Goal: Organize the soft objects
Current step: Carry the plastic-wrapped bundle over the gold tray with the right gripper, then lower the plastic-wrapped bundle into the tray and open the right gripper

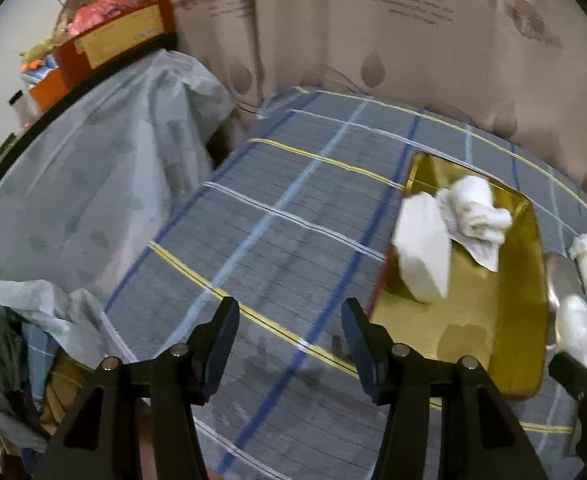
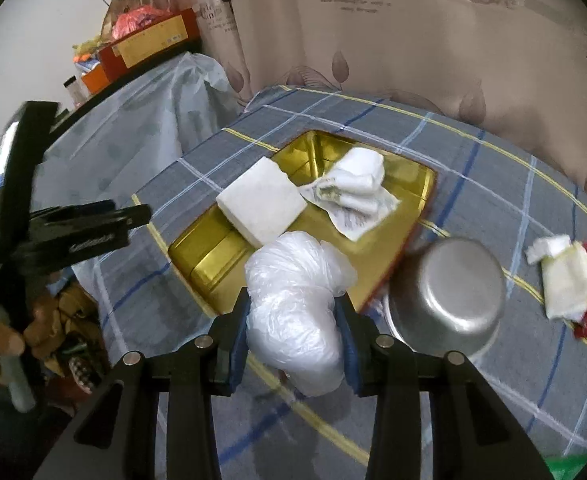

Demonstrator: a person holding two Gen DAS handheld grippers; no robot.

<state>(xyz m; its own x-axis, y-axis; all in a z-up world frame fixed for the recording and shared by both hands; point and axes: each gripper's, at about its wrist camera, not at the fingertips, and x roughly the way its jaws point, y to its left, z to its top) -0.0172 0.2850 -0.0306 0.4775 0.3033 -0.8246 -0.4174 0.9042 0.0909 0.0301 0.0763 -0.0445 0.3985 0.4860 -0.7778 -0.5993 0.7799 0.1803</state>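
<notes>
Soft objects sit in and around a gold tray [image 2: 413, 184] on a bed w/ grey plaid sheet [image 2: 493, 184]. Right gripper [image 2: 293, 320] is clamped on a crumpled clear plastic bag [image 2: 293, 292]; both blue-padded fingers [image 2: 239, 332] press into its sides, bag bulging above and below them. The bag hangs over the tray's near edge, just beside an upturned steel bowl [image 2: 449, 300] that stands on the sheet right of the tray.

In the tray: a white foam block [image 2: 261, 204] leans on the left rim, partly overhanging it. Next to it, a rolled white cloth [image 2: 359, 178] lies on a printed paper sheet [image 2: 353, 216], toward the far corner.

Further right on the sheet, well apart from the tray, a cream-white pad w/ red scraps [image 2: 565, 280] beside it.

Left gripper [image 1: 289, 332] has jaws spread wide, nothing between them, above bare sheet left of the tray's near corner. From its cam the tray [image 1: 453, 324] is to the right, foam block [image 1: 423, 244] and cloth roll [image 1: 479, 210] inside; the bag [image 1: 579, 328] shows at the far right edge.

Beyond the bed, a beige printed curtain [image 2: 413, 40]. At left, a pale plastic cover [image 1: 93, 180] is draped over furniture w/ red and yellow boxes [image 1: 117, 40] on top. Pics are a bit motion-blurred.
</notes>
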